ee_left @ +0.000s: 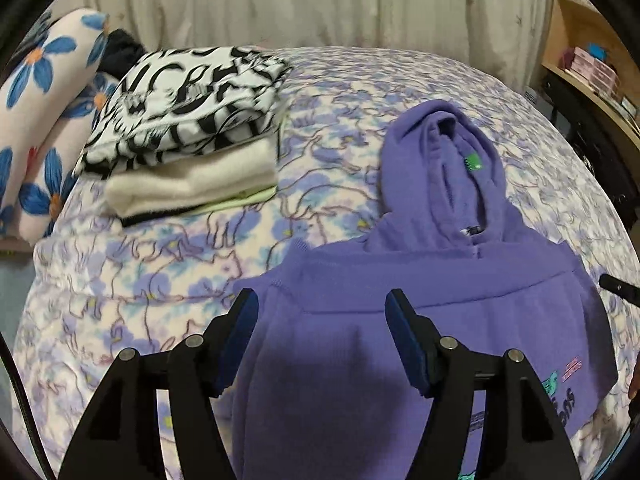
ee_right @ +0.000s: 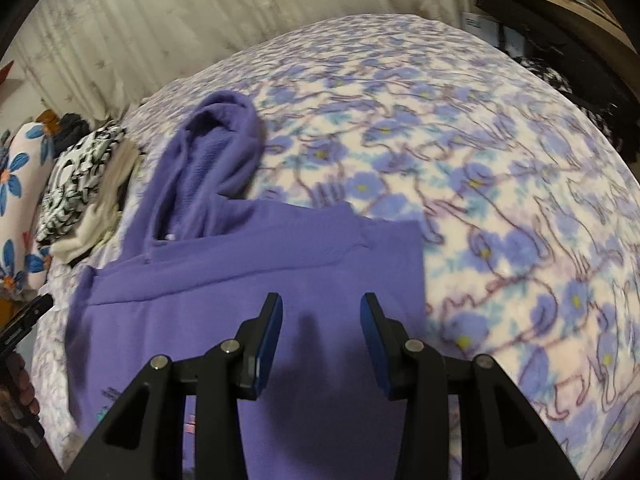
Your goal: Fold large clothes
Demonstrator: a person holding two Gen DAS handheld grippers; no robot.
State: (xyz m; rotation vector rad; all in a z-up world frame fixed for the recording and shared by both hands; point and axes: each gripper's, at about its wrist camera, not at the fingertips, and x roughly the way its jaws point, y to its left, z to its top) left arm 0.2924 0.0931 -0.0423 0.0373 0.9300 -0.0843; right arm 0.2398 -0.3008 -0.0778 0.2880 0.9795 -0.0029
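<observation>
Okay, both my left gripper (ee_left: 322, 312) and right gripper (ee_right: 321, 314) hang with jaws apart and empty over the purple hoodie (ee_left: 400, 280) lying part-folded on the bed (ee_right: 500, 200), and a careless pinch could drag that fold loose.

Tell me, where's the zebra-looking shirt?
The black-and-white shirt tops the folded pile at the left wrist view's upper left, between the flowered pillow and purple hoodie.

Each of the two hand-held tools, the left gripper (ee_left: 322, 308) and the right gripper (ee_right: 321, 312), has black angular plastic arms with triangular cut-outs, round silver pivot pins, and two flat fingers faced with dark blue pads (ee_left: 404, 332).
</observation>
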